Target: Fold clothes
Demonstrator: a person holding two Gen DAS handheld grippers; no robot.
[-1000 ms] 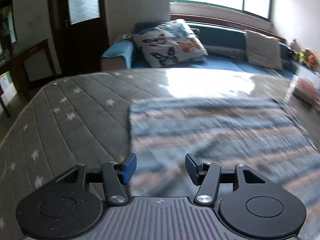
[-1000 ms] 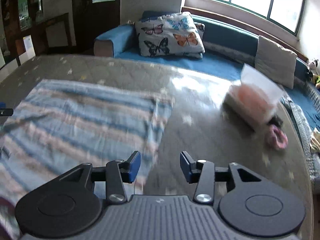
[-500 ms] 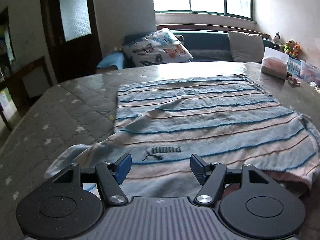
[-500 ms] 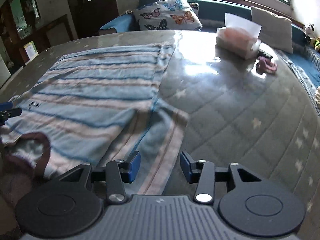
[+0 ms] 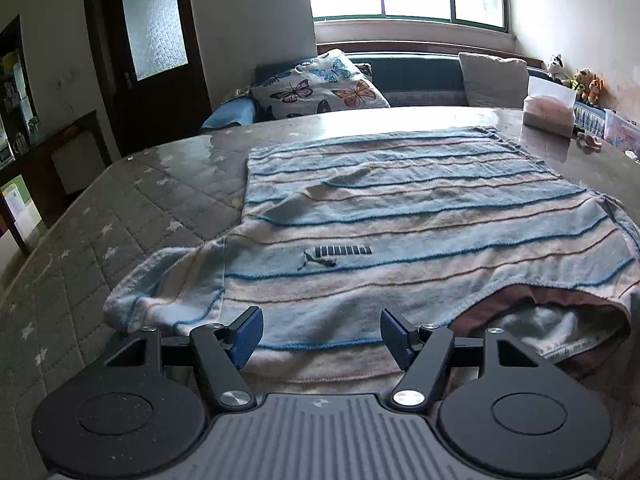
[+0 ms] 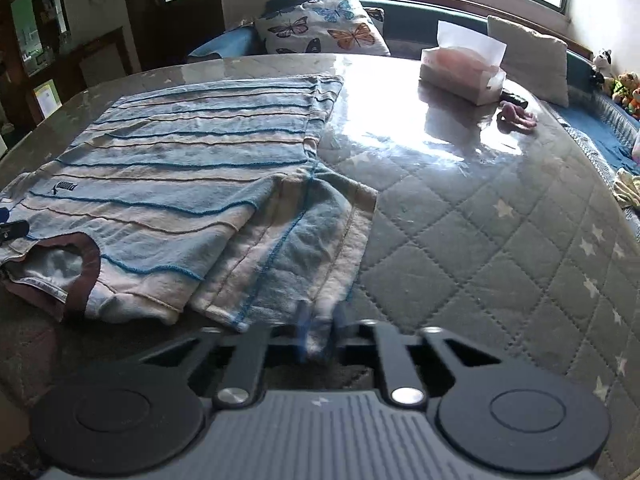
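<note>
Two tongs: left tongs (image 5: 322,335) agape over striped shirt (image 5: 420,232), right tongs (image 6: 320,334) seemingly pinching its sleeve (image 6: 304,248).

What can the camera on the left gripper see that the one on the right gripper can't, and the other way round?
Only the left wrist view shows the shirt's left sleeve and the left gripper in full, open over the shoulder.

Only the right wrist view shows the right sleeve spread out, with the right gripper closed on its end, plus a black object behind the tissue box.

Both show the striped shirt, its brown collar, the tissue box, the butterfly pillow and the quilted surface.
</note>
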